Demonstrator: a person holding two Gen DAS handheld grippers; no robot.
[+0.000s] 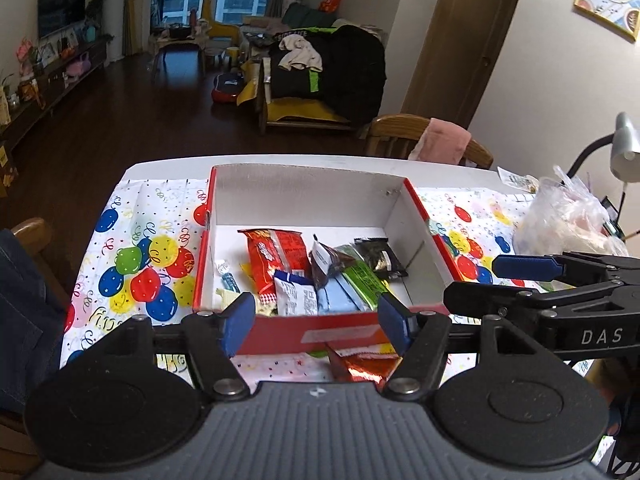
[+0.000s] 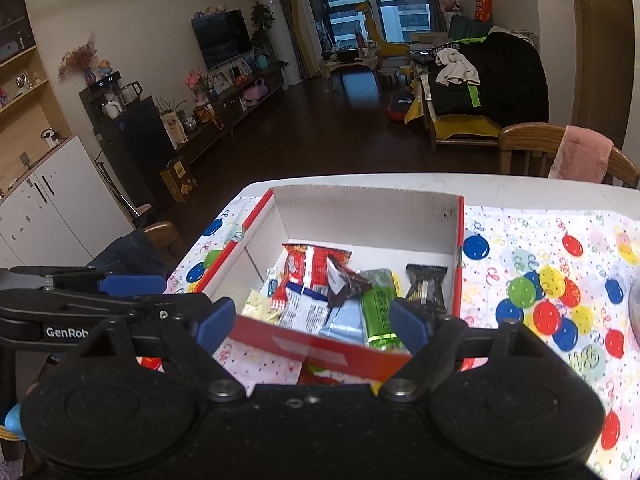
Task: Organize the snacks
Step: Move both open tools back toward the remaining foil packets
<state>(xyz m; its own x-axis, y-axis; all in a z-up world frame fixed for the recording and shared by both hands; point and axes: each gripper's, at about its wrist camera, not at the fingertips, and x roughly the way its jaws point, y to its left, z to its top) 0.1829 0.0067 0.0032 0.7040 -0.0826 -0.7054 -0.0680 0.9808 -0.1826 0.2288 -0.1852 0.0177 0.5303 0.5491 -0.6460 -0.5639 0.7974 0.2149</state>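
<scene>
Both claws hang side by side at the near edge of the bench, looking down into the red-and-white box, and both are empty: the left claw has its blue pads wide apart, and the right claw is spread just as wide with nothing between its fingers. Inside the box the snacks lie in a loose heap: a red packet toward the back, a white-and-blue packet, a pale blue bar, a green bar and a dark packet nearer the right wall. One shiny red-orange packet sits outside on the balloon cloth, just in front of the box's near wall and right under the left claw, so that looks like the next one to go in. My read: drop the claw straight down over it, pinch the crimped edge rather than the puffy middle, lift clear of the wall before moving forward, and keep the right claw back so the two don't knock. Trouble is, that packet is half hidden by the claw body in both views, so its full shape and lie can't be made out. The box's near-left corner is masked by a pad too, and the clear bag at the right edge is too crumpled to read.
</scene>
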